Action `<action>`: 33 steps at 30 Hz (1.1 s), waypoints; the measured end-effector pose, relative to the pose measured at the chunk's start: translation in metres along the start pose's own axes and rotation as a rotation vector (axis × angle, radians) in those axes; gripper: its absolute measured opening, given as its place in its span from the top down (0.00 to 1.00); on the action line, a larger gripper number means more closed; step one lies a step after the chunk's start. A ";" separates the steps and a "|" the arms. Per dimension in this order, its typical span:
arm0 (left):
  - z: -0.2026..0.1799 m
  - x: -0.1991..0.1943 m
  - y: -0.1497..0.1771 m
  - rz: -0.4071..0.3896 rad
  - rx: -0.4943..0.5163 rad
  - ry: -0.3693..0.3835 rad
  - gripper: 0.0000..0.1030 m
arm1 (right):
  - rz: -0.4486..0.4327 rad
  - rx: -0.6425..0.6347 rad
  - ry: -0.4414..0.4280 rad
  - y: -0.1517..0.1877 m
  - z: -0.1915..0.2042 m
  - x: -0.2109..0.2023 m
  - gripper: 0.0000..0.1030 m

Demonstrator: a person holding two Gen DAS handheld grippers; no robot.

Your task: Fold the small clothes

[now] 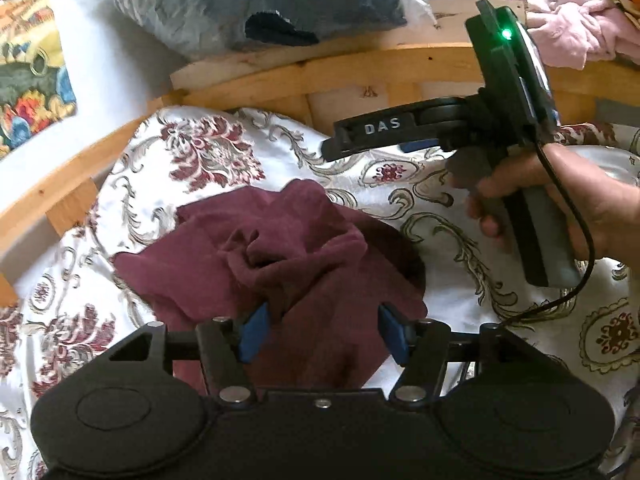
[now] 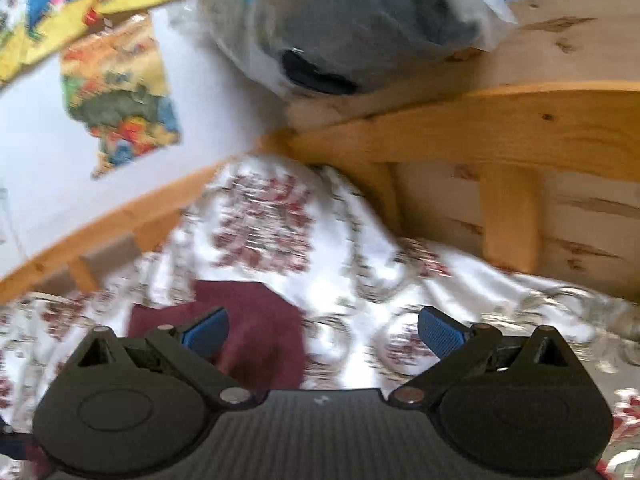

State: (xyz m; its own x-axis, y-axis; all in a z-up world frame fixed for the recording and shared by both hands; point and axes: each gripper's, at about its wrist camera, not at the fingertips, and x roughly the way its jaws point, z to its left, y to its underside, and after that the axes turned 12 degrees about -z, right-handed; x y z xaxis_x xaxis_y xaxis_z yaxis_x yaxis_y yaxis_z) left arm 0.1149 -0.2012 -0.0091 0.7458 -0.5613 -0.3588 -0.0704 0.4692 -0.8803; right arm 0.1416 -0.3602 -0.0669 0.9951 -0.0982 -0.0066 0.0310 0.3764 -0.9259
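Your two grippers were over a crumpled maroon garment point(image 1: 276, 252) on the bed.

At 9 o'clock of the left wrist view, the bed's patterned sheet point(image 1: 132, 184) lay bare; the garment sat bunched at centre, touching the sheet. Your left gripper point(image 1: 324, 332) had its fingers spread, the garment between the blue pads point(image 1: 254, 336). At 3 o'clock your right hand point(image 1: 560, 200) held the right gripper point(image 2: 322, 332) raised above the sheet, fingers spread wide, pinching nothing.
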 end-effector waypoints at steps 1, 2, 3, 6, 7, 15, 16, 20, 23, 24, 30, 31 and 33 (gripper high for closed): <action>-0.001 -0.003 0.001 -0.011 0.005 -0.025 0.39 | -0.010 -0.011 -0.029 0.000 0.005 -0.001 0.03; -0.003 -0.007 0.002 -0.021 0.011 -0.058 0.39 | -0.020 -0.023 -0.049 0.000 0.012 -0.001 0.05; -0.004 -0.010 0.004 -0.027 0.018 -0.097 0.38 | -0.020 -0.038 -0.071 0.000 0.017 -0.001 0.12; -0.003 -0.010 0.010 -0.009 0.024 -0.168 0.37 | 0.016 -0.071 -0.144 0.004 0.032 0.001 0.22; -0.002 -0.010 0.012 0.005 0.020 -0.183 0.37 | 0.030 -0.071 -0.172 0.007 0.037 0.002 0.26; 0.007 -0.005 0.024 0.082 -0.023 -0.192 0.53 | 0.159 -0.148 -0.279 0.017 0.074 0.023 0.40; 0.006 -0.004 0.024 0.085 -0.010 -0.191 0.56 | 0.171 -0.154 -0.275 0.021 0.077 0.025 0.40; 0.003 -0.004 0.027 0.091 0.002 -0.182 0.59 | 0.239 -0.069 -0.246 0.030 0.073 0.035 0.39; 0.002 -0.005 0.028 0.095 0.004 -0.185 0.60 | 0.265 -0.010 -0.245 0.033 0.066 0.041 0.37; 0.001 -0.005 0.029 0.096 0.004 -0.186 0.60 | 0.268 -0.005 -0.247 0.034 0.066 0.041 0.38; 0.000 -0.005 0.028 0.094 -0.002 -0.189 0.60 | 0.218 -0.043 -0.203 0.032 0.070 0.036 0.85; 0.000 -0.005 0.028 0.094 -0.005 -0.189 0.60 | 0.204 -0.063 -0.201 0.029 0.072 0.032 0.85; 0.001 -0.006 0.028 0.093 -0.009 -0.188 0.60 | 0.170 -0.108 -0.189 0.021 0.076 0.020 0.86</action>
State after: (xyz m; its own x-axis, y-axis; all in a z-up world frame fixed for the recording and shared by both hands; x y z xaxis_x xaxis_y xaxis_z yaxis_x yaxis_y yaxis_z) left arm 0.1086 -0.1838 -0.0317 0.8465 -0.3783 -0.3747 -0.1496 0.5063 -0.8493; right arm 0.1688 -0.2838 -0.0575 0.9853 0.1357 -0.1038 -0.1377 0.2713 -0.9526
